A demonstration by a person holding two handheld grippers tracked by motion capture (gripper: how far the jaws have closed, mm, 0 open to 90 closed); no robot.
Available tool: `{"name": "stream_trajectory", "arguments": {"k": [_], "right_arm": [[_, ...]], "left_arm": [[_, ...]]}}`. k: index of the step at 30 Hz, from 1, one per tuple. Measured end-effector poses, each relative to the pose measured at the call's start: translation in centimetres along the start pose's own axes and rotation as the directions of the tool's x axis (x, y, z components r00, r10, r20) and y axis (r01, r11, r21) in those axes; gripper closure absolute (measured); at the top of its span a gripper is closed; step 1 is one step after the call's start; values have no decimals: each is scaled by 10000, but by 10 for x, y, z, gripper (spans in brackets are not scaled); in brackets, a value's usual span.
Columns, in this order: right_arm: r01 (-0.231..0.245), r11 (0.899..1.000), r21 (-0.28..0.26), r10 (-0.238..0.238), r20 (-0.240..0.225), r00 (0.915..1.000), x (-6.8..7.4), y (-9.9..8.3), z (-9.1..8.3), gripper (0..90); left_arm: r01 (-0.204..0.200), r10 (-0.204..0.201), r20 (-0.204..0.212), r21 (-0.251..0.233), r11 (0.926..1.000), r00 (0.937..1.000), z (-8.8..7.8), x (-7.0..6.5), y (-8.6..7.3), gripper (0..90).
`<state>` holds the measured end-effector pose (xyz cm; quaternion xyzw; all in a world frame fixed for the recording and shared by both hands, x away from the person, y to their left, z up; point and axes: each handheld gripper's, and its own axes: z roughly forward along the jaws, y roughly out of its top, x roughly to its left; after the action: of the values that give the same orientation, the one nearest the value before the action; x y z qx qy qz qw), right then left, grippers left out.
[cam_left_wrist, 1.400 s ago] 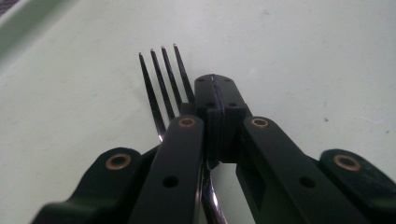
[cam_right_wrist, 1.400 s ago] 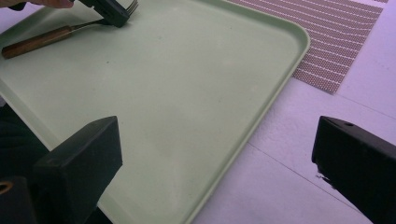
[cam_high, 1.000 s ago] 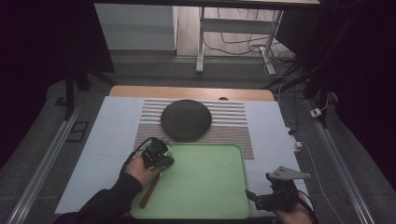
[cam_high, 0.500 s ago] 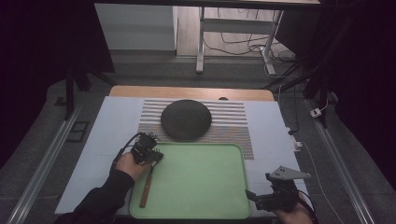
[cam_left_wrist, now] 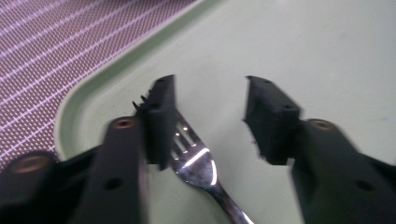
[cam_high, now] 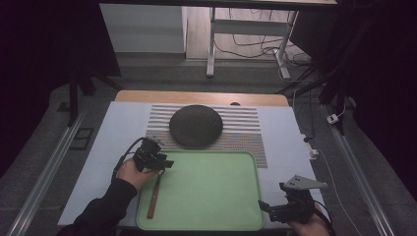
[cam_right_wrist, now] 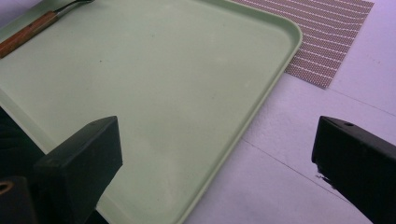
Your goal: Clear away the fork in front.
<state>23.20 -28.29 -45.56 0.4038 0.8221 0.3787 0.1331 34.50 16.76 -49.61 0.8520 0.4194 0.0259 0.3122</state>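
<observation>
Fork (cam_left_wrist: 198, 163): lies flat on the green tray (cam_high: 211, 196), under the left gripper (cam_left_wrist: 210, 114).
Left gripper: jaws just opened, spread apart, holding nothing.
Right gripper (cam_right_wrist: 217, 154): jaws wide apart, holding nothing, over the tray's edge.

Striped mat (cam_high: 246, 129) on counter (cam_high: 108, 132), beyond left hand-held gripper (cam_high: 156, 161), far and right of it. Dark round dish (cam_high: 195, 126) upside-down on mat. White cable (cam_high: 324, 162) at counter edge beyond right hand-held gripper (cam_high: 275, 210).
</observation>
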Motion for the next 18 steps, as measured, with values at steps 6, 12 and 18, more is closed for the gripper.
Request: {"name": "stream_trajectory", "arguments": {"k": [6,12,18], "right_arm": [[11,10000,14,-11,12,10000,0,0,0,18],[5,10000,33,-5,37,10000,0,0,0,18],[0,10000,19,0,20,10000,0,0,0,18]], "left_arm": [[-333,391,598,-946,9950,9974,-20,-4,-7,281],[-420,521,625,-1534,9873,9967,-46,-9,-21,160],[-153,336,976,-1823,9831,9947,-63,-11,-43,110]]}}
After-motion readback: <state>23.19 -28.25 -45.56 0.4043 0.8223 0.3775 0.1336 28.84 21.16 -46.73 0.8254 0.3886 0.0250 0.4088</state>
